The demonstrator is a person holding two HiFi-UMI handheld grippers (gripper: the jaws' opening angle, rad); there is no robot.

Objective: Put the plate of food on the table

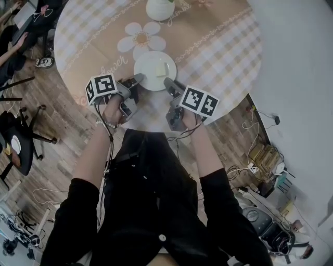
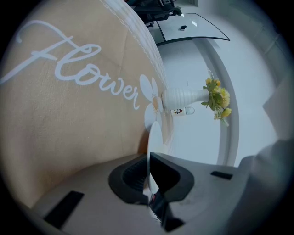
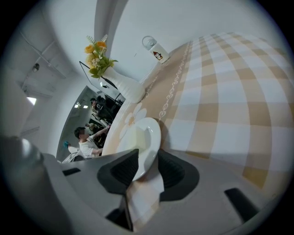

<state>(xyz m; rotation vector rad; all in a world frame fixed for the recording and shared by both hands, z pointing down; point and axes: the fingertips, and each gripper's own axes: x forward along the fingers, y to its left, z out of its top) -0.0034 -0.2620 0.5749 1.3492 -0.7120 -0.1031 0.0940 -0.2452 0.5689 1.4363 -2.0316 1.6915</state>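
A white plate point(image 1: 155, 70) with a small pale-yellow piece of food point(image 1: 162, 67) lies flat on the round table point(image 1: 218, 47), near its front edge. My left gripper point(image 1: 138, 79) is at the plate's left rim; in the left gripper view the thin rim point(image 2: 154, 137) runs edge-on between the pads of this gripper point(image 2: 148, 176), which are pinched on it. My right gripper point(image 1: 169, 84) is at the right rim. There the plate point(image 3: 144, 142) reaches in between the jaws of the gripper point(image 3: 146, 170), which stand apart with a gap beside the rim.
A white vase point(image 1: 158, 8) with yellow flowers point(image 2: 217, 98) stands at the table's far side, and a small bottle point(image 3: 156, 48) beyond it. The cloth is checked with a daisy print. Black chairs point(image 1: 21, 135) stand on the floor at left, cables and clutter point(image 1: 265, 156) at right.
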